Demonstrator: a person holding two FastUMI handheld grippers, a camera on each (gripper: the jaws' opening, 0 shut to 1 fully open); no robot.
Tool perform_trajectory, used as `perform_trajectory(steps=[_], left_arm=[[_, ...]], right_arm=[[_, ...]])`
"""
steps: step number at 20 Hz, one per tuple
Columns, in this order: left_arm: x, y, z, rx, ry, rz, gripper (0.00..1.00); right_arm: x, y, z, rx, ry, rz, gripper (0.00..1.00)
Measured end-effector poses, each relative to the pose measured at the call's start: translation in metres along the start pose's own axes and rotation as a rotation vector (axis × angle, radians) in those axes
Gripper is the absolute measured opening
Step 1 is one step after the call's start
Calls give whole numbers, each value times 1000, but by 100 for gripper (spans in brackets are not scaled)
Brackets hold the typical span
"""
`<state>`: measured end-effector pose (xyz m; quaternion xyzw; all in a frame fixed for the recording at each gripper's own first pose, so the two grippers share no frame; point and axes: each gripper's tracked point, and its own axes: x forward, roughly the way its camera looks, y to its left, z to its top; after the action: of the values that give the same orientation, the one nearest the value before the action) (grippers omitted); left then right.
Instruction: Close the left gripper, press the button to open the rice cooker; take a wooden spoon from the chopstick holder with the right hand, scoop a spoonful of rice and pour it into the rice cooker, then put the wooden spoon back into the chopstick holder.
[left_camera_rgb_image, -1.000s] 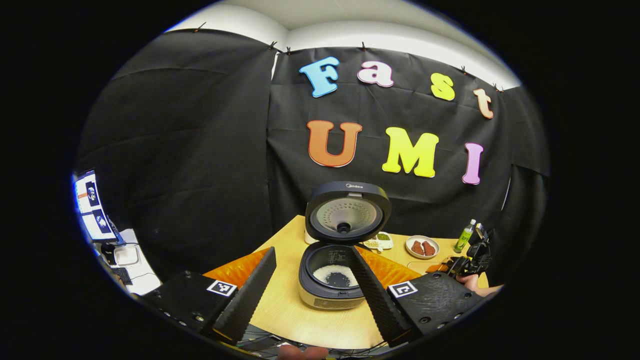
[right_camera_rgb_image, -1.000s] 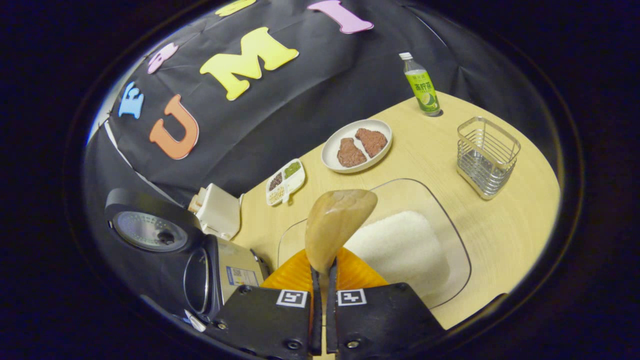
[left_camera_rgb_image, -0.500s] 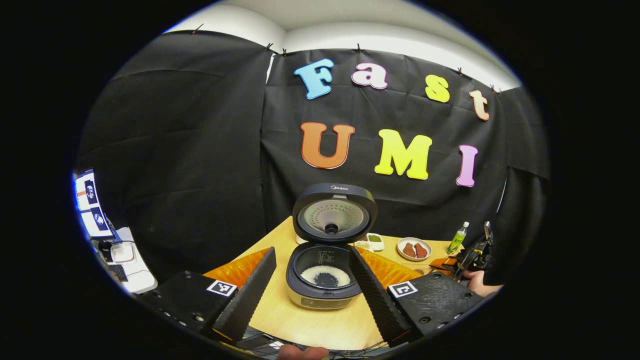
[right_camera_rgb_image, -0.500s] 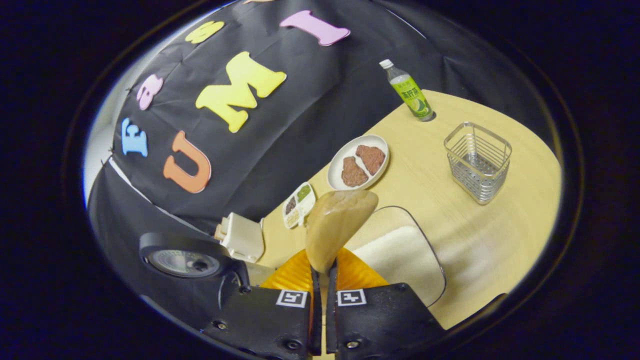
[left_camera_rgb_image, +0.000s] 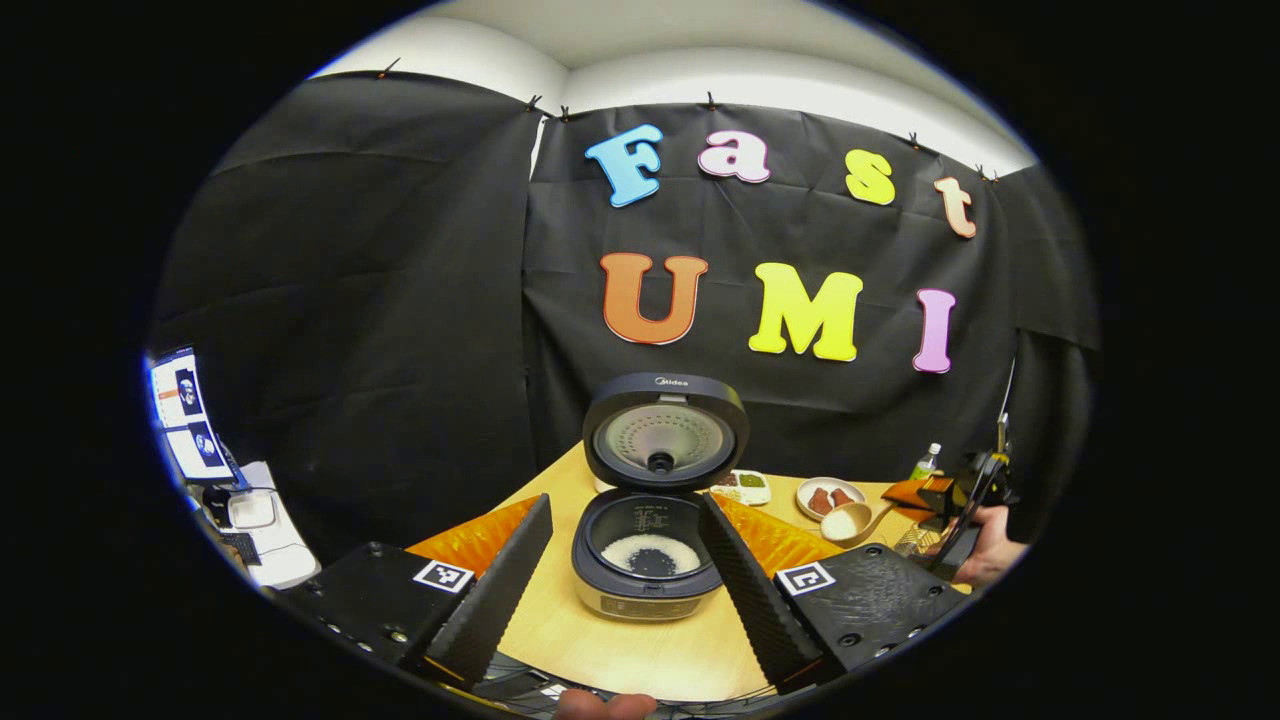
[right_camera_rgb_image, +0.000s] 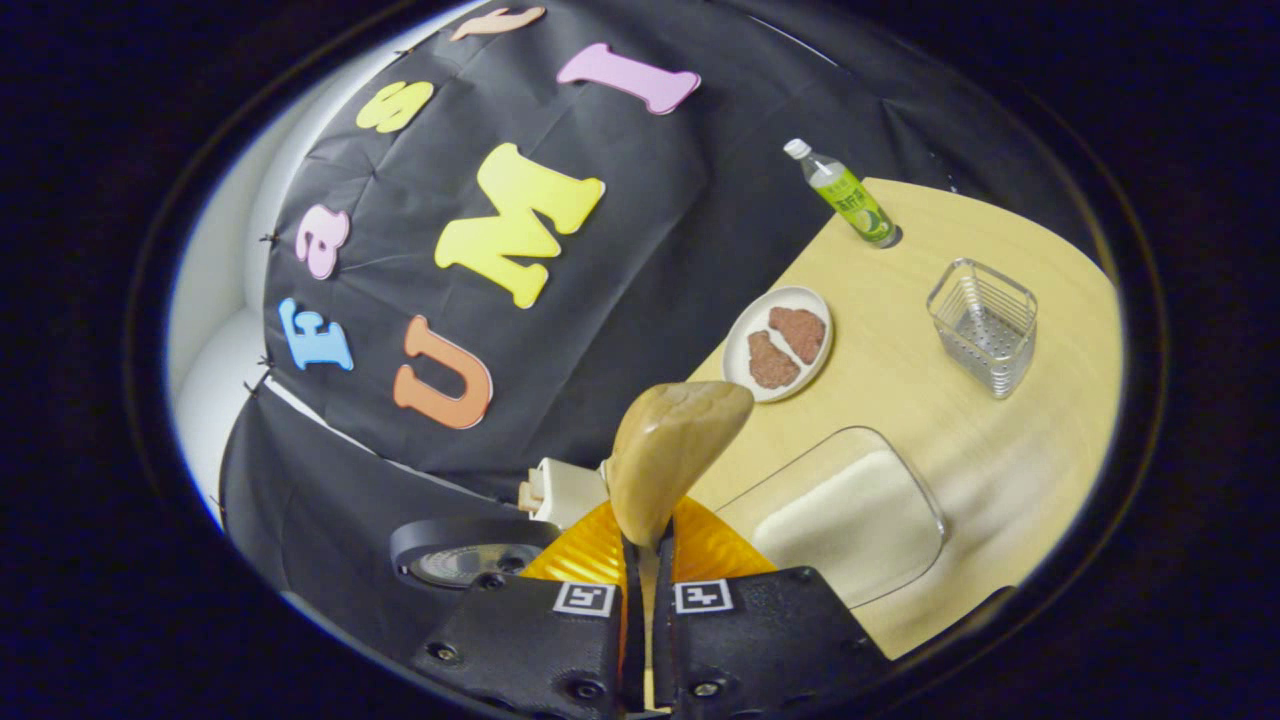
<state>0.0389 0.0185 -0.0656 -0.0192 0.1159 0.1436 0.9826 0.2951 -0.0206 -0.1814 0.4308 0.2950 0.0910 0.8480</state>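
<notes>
The dark rice cooker (left_camera_rgb_image: 648, 590) stands open on the wooden table, lid (left_camera_rgb_image: 665, 430) upright, with some rice in the pot. My left gripper (left_camera_rgb_image: 625, 500) hangs open in front of it, one finger on either side, touching nothing. At the far right of the left gripper view, a hand holds my right gripper (left_camera_rgb_image: 945, 495), and the wooden spoon (left_camera_rgb_image: 845, 520) carries a white mound of rice. In the right gripper view my right gripper (right_camera_rgb_image: 643, 545) is shut on the spoon's handle, and the back of the spoon's bowl (right_camera_rgb_image: 675, 445) faces the camera above the glass rice tray (right_camera_rgb_image: 850, 510).
The wire chopstick holder (right_camera_rgb_image: 985, 322) stands at the right of the table with nothing in it. A plate of meat (right_camera_rgb_image: 780, 340), a green bottle (right_camera_rgb_image: 845, 195), a white box (right_camera_rgb_image: 565, 490) and a small divided dish (left_camera_rgb_image: 745, 485) stand near the wall. A desk with a monitor (left_camera_rgb_image: 185, 415) is far left.
My right gripper has risen from the rice tray with the spoon, which now holds rice, and turned toward the cooker. The left gripper drew back slightly and stayed open.
</notes>
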Motion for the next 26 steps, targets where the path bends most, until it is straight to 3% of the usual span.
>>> perform_trajectory(steps=[7, 11, 18, 26], left_arm=[[-14, 21, -4, -6, -2, 14, 95], [-19, 41, -3, -11, -6, 52, 95], [-21, 78, -6, -60, -4, 134, 95], [-23, 100, -9, -88, 9, 174, 95]], right_arm=[[25, 115, -39, -79, 85, 117, 8], [50, 160, -71, -175, 124, 149, 8], [78, 181, -118, -333, 179, 144, 8], [92, 180, -137, -582, 131, 95, 9]])
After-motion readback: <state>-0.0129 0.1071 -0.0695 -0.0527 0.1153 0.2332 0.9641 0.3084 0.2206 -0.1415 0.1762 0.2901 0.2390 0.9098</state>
